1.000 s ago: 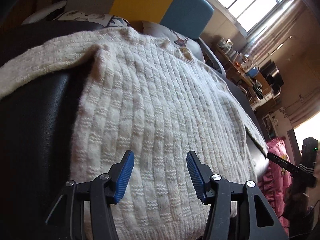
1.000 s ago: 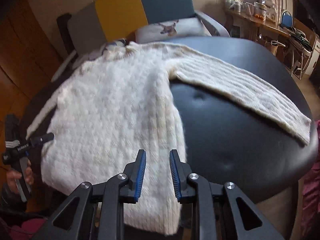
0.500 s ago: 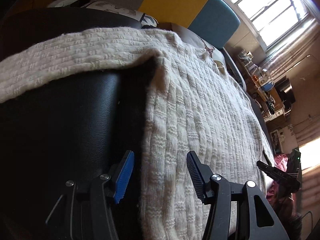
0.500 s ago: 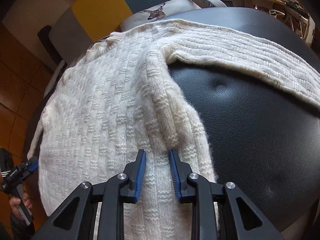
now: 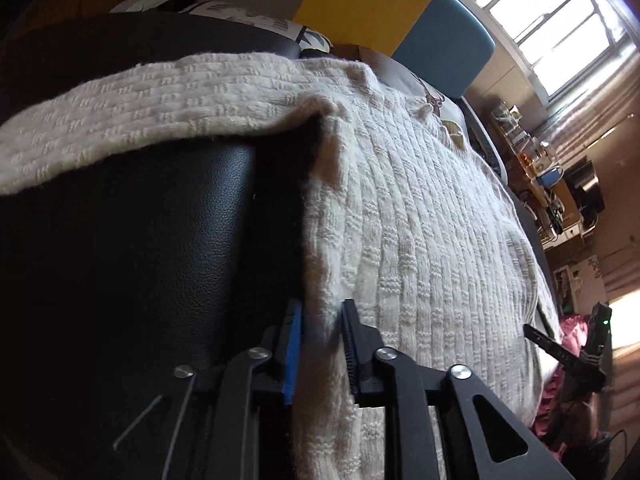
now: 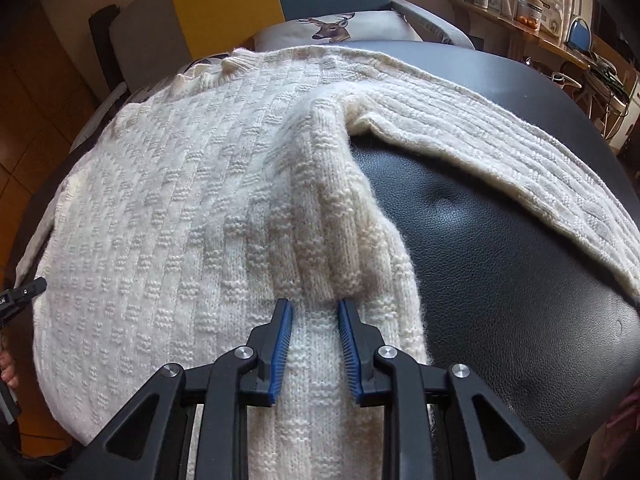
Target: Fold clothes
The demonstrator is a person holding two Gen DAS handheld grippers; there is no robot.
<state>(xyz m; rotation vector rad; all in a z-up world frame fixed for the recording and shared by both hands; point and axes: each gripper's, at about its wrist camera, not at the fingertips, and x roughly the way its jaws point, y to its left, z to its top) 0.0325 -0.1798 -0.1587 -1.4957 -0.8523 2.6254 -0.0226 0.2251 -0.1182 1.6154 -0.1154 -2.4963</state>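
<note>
Left wrist view, bottom centre: the left gripper (image 5: 320, 344) straddles the side edge of the sweater (image 5: 420, 240). Its jaws are closing with the knit edge between them; whether the pads already press the fabric cannot be told.

Right wrist view, bottom centre: the right gripper (image 6: 314, 340) sits on the opposite side edge of the sweater (image 6: 180, 208). Its fingers (image 6: 280, 344) stand narrowly apart with a raised ridge of knit bunched between them, apparently pinched.

The sweater lies flat on a black leather cushion (image 5: 140, 240). In the left view one sleeve (image 5: 140, 120) runs across the upper left of the frame. In the right view the other sleeve (image 6: 500, 152) runs to the right edge over the bare cushion (image 6: 500, 280).

Shown in the left view only: a window (image 5: 560, 16) at upper right, and the other gripper's tip at lower right. Shown in the right view only: a deer-print pillow (image 6: 340, 28) at top centre beyond the collar, a shelf (image 6: 520, 24) at upper right, and part of a hand (image 6: 8, 368) at the left edge.

Both views show the yellow and blue chair back (image 5: 400, 12) farthest away.
</note>
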